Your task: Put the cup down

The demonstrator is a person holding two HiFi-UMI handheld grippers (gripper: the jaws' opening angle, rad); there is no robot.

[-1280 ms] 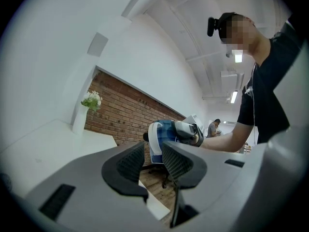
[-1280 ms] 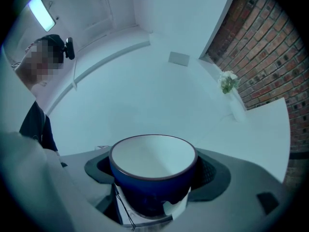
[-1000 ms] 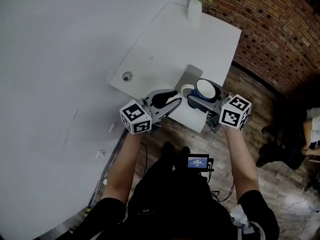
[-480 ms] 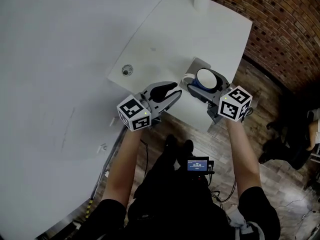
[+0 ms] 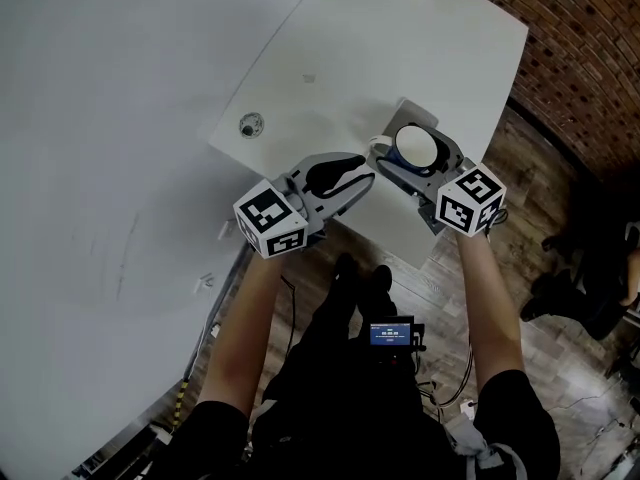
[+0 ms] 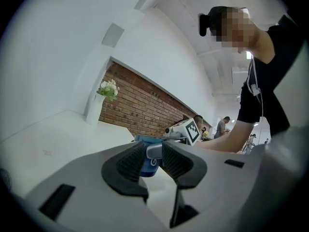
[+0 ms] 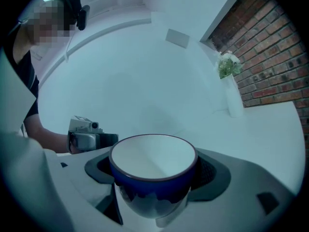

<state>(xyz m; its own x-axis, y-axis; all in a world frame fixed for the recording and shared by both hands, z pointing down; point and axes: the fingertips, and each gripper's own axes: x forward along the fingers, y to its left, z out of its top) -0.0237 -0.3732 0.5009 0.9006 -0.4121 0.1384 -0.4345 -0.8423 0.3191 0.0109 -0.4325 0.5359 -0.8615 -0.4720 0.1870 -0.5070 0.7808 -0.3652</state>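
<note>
A blue cup [image 5: 418, 148] with a white inside sits between the jaws of my right gripper [image 5: 422, 164], which is shut on it and holds it upright. In the head view the cup hangs over the near part of a grey square mat [image 5: 408, 115] on the white table [image 5: 330, 58]. The right gripper view shows the cup [image 7: 153, 178] filling the space between the pads of the right gripper [image 7: 154, 170]. My left gripper [image 5: 362, 176] is just left of the cup, shut and holding nothing. In the left gripper view, the cup [image 6: 144, 166] shows beyond the left gripper [image 6: 154, 151].
A white vase [image 7: 234, 98] with flowers stands at the table's far end by the brick wall [image 5: 590, 38]. A small round fitting [image 5: 250, 125] is set in the table at the left. The table's near edge [image 5: 385, 258] runs under both grippers, with wooden floor below.
Both grippers have moved a little farther over the table. The cup has moved with the right gripper toward the grey mat. The left gripper has stayed beside it.
</note>
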